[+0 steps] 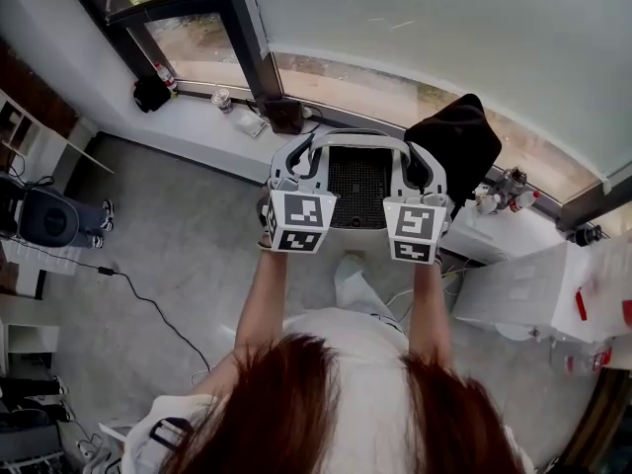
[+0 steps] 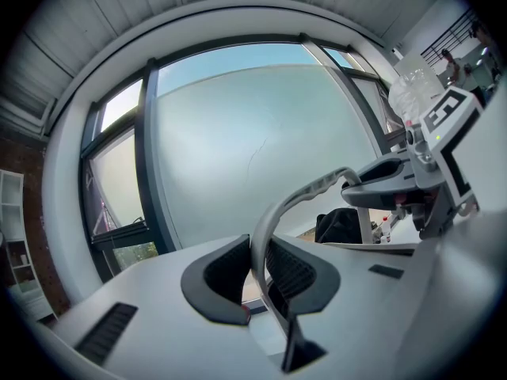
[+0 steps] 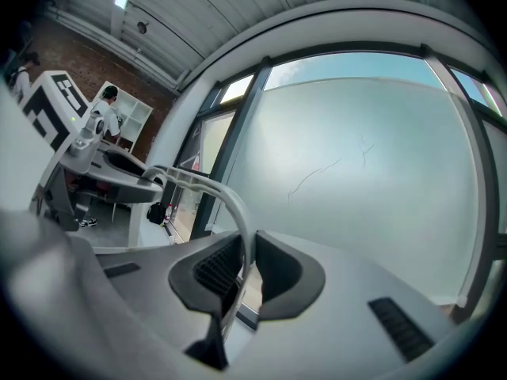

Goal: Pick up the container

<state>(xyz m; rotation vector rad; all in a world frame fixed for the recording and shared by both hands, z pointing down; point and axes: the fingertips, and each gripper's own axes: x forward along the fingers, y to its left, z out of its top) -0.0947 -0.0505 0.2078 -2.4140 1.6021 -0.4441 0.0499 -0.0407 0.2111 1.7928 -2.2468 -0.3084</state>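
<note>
The container [image 1: 357,138] is a pale grey basket with a dark mesh bottom, held up in the air in front of the window. In the head view my left gripper [image 1: 294,169] clamps its left rim and my right gripper [image 1: 419,171] clamps its right rim. In the left gripper view the thin curved rim [image 2: 305,194] runs between the black pads [image 2: 222,279], and the left gripper [image 2: 261,275] is shut on it. The right gripper view shows the same: the rim [image 3: 218,187] passes through the right gripper [image 3: 244,269], gripped by its pads [image 3: 210,271].
A black bag [image 1: 456,138] lies on the white window ledge [image 1: 202,117] beyond the container, with bottles [image 1: 509,194] to its right. A white table [image 1: 523,286] stands at the right. A black cable [image 1: 148,309] crosses the grey floor. A person [image 3: 107,115] stands by distant shelves.
</note>
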